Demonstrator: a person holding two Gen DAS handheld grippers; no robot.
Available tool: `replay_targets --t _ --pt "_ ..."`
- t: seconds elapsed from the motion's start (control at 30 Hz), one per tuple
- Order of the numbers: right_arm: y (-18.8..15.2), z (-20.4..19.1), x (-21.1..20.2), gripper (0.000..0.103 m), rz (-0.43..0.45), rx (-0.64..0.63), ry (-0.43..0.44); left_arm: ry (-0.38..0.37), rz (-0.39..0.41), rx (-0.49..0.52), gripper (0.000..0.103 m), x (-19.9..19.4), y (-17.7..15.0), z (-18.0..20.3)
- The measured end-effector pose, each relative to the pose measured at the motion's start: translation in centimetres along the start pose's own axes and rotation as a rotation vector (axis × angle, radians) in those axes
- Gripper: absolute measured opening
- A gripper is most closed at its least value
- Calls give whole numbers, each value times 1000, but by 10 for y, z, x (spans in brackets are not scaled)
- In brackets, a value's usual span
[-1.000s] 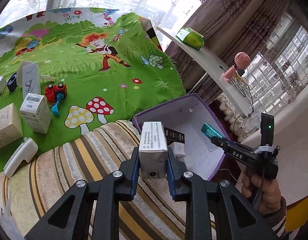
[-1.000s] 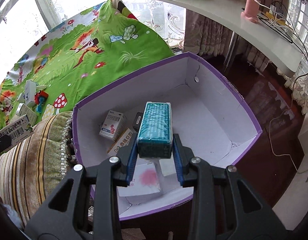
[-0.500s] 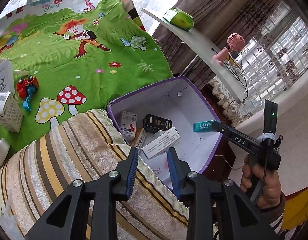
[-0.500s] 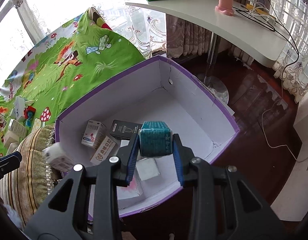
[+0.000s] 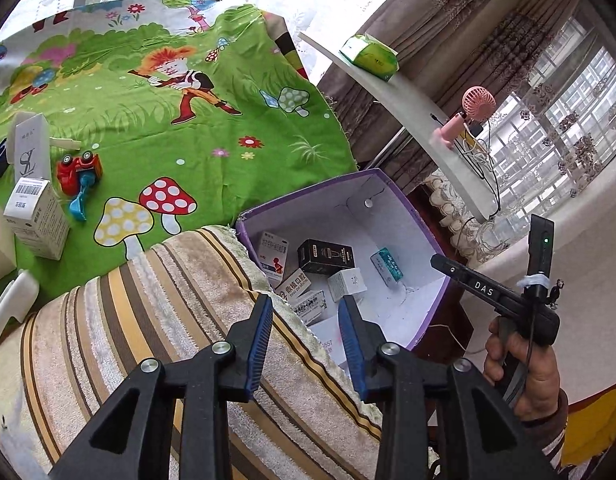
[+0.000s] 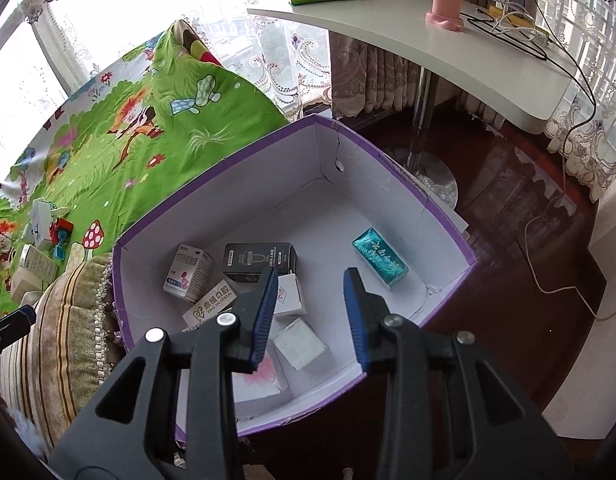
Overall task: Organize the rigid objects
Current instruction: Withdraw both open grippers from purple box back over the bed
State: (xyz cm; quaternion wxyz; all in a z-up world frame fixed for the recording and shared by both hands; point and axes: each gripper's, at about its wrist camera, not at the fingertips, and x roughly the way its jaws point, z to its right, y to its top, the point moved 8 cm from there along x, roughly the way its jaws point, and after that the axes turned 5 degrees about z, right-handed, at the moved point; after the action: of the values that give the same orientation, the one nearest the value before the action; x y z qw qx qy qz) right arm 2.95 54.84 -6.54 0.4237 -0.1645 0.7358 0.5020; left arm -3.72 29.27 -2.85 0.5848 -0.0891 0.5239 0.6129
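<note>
Both grippers have just let go over the purple-rimmed white cardboard box [image 6: 387, 216], so the step in hand looks like the release at the end of one round of sorting. The left gripper [image 5: 306, 320] hangs above the striped beige cushion [image 5: 168, 320] at the box's near edge, its jaws apart with nothing between them, having just been opening. The right gripper [image 6: 309, 304] points steeply down into the box from above, its jaws likewise apart and empty after opening a little further. The teal foil-wrapped box [image 6: 379, 258] lies flat on the box floor near the right wall, apart from the black carton [image 6: 260, 258] and the small white cartons [image 6: 296, 342] clustered at the left. More white cartons [image 5: 38, 220] and a red toy car [image 5: 78, 168] wait on the green cartoon-printed bedspread [image 5: 212, 136]. The next move probably calls for swinging back towards those and closing squarely on one carton's flat sides.
</note>
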Motion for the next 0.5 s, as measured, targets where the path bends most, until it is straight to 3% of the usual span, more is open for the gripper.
replay_targets --t 0.17,0.5 --pt "0 -13 -2 50 8 -16 37 14 25 -23 36 -9 0 -11" --pt "-6 -48 1 51 -8 -82 88 48 69 -104 36 -33 -4 -49"
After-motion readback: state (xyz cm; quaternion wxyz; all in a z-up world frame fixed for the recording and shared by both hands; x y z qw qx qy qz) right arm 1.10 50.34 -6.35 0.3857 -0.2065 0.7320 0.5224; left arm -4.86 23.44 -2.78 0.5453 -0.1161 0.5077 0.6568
